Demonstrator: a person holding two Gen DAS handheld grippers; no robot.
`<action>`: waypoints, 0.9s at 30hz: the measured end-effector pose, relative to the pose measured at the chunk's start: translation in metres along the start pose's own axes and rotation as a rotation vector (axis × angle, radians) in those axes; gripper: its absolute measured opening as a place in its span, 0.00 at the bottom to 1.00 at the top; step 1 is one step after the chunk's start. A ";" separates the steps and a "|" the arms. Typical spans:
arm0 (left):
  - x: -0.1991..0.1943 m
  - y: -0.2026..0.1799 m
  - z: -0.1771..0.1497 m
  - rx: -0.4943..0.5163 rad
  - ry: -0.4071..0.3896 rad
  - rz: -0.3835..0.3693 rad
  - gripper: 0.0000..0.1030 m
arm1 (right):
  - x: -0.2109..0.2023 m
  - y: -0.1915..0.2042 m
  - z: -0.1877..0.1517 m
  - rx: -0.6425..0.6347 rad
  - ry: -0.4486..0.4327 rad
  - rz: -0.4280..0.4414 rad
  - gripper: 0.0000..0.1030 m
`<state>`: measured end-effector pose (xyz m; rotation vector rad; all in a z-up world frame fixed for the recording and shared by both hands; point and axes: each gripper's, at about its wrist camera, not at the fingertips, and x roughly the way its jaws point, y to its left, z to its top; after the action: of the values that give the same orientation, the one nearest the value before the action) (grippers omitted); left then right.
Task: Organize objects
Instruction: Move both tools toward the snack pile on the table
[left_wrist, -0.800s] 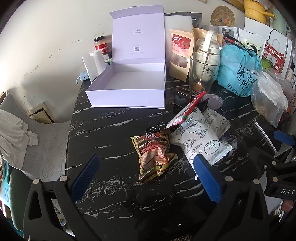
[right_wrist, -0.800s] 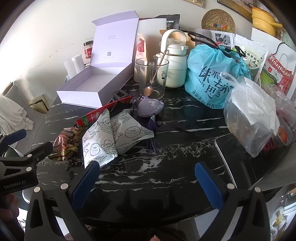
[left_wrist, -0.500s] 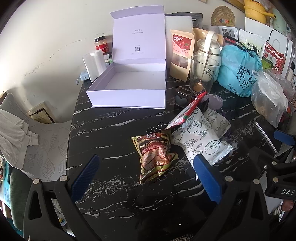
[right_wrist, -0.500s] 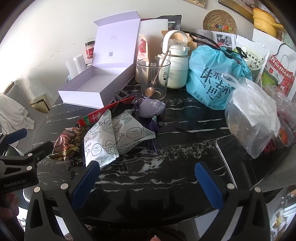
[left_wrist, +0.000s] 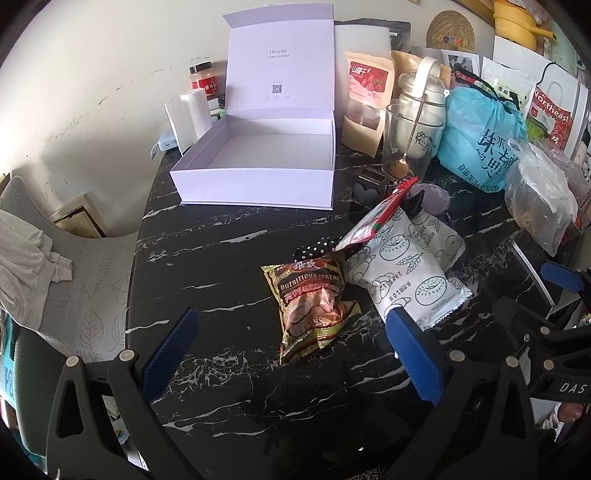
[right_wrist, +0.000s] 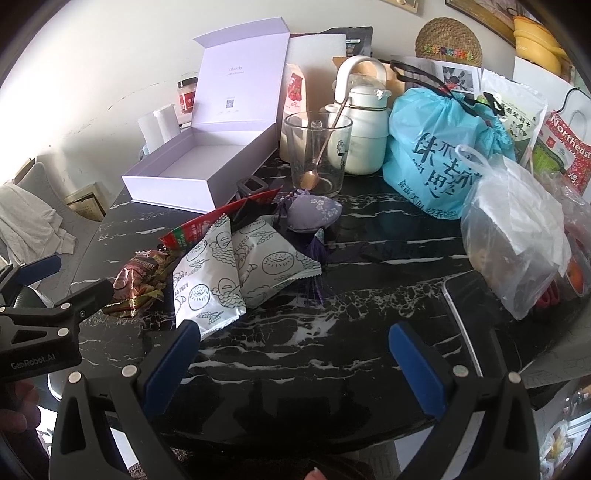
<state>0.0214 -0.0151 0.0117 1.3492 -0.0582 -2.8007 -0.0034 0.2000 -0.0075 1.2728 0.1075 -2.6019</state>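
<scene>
Both tongs were released and held nothing — the left tongs (left_wrist: 291, 347) hovered near the brown cereal packet (left_wrist: 312, 301), the right tongs (right_wrist: 295, 354) above the black table (right_wrist: 369, 266).

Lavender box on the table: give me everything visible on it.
The lavender box is a rigid, shallow rectangular gift box that looks like matte card, with a hinged lid standing open and upright at the back. Small print and a QR code sit on the lid's inner face. Its tray looks empty. It rests flat at the far left of the black marble table, apart from the snack packets. A white roll stands close by its left side, and a kraft pouch by its right; contact is unclear. Neither gripper touches it.
</scene>
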 end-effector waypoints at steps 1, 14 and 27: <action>0.002 0.001 -0.001 -0.002 0.004 0.000 0.99 | 0.002 0.001 0.000 -0.003 0.002 0.006 0.99; 0.028 0.011 -0.002 -0.015 0.043 -0.020 0.99 | 0.027 0.010 0.002 -0.030 0.051 0.068 0.96; 0.058 0.019 -0.001 -0.020 0.089 -0.059 0.99 | 0.052 0.028 0.007 -0.090 0.078 0.151 0.93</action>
<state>-0.0134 -0.0364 -0.0336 1.4928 0.0120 -2.7763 -0.0325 0.1621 -0.0429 1.2975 0.1359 -2.3945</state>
